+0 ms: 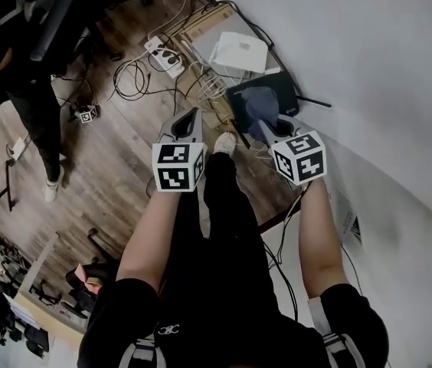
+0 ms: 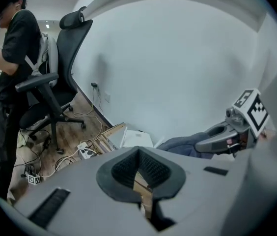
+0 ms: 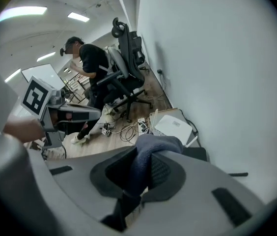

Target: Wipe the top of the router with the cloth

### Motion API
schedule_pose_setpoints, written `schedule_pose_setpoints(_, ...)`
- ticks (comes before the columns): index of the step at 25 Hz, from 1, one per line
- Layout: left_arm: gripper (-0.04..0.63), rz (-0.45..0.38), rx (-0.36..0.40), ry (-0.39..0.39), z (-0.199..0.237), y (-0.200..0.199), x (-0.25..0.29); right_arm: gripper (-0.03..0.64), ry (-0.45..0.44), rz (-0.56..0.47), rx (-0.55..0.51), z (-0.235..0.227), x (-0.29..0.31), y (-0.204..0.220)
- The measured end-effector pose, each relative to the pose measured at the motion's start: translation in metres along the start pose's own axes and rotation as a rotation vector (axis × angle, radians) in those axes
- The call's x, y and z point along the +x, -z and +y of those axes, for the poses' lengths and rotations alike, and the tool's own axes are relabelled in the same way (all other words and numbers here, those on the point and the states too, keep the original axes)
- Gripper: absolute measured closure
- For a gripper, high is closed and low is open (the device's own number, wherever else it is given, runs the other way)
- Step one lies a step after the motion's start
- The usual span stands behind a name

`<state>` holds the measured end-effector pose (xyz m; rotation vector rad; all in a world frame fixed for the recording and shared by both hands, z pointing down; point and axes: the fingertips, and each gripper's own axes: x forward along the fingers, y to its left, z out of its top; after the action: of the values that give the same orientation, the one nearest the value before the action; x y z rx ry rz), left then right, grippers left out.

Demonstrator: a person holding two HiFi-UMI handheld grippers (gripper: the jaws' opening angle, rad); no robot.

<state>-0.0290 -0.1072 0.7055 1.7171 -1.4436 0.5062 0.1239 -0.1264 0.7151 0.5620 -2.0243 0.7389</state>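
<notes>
**Cloth over the router, at the foot of the wall**

My right hand-held gripper (image 1: 268,129) was clamped on the cloth (image 1: 260,106), and a blue fold bulged out past the jaw tips. The cloth lay over the middle of the router (image 1: 285,89), leaving black top bare on either side. I could not tell how firmly it pressed down.

The router sat on the floor (image 1: 116,152), its far edge close against the wall (image 1: 354,52), with one antenna (image 1: 313,101) pointing along the wall's foot. That side gave no room. Just beyond the router lay a white box (image 1: 239,52). On its open side were tangled cables (image 1: 132,79) and a power strip (image 1: 164,56).

My left hand-held gripper (image 1: 189,118) hung near the right one, off the router's open side, with its pads closed together on nothing. My shoe (image 1: 225,142) stood between the two. Past the cables the boards lay more open, up to an office chair (image 2: 55,82) and another person (image 2: 11,58) well away.
</notes>
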Motion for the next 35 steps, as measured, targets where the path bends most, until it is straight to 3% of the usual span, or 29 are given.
schedule_pose_setpoints(7, 0.600, 0.028, -0.007, 0.019, 0.006, 0.031, 0.025, 0.592, -0.082, 0.139, -0.120, -0.007, 0.042, 0.019)
schedule_pose_setpoints(13, 0.600, 0.037, -0.018, 0.020, 0.021, 0.048, 0.046, 0.592, -0.077, 0.276, -0.163, -0.020, 0.082, 0.037)
schedule_pose_setpoints(23, 0.600, 0.076, -0.012, 0.017, 0.045, 0.069, 0.072, 0.592, -0.080, 0.397, -0.136, -0.029, 0.152, 0.060)
schedule_pose_setpoints(32, 0.600, 0.135, 0.015, 0.052, 0.043, 0.084, 0.081, 0.592, -0.031, 0.393, -0.013, -0.047, 0.196, 0.064)
schedule_pose_setpoints(35, 0.601, 0.153, 0.014, 0.050, 0.048, 0.088, 0.084, 0.592, 0.000, 0.385, -0.020, -0.048, 0.206, 0.067)
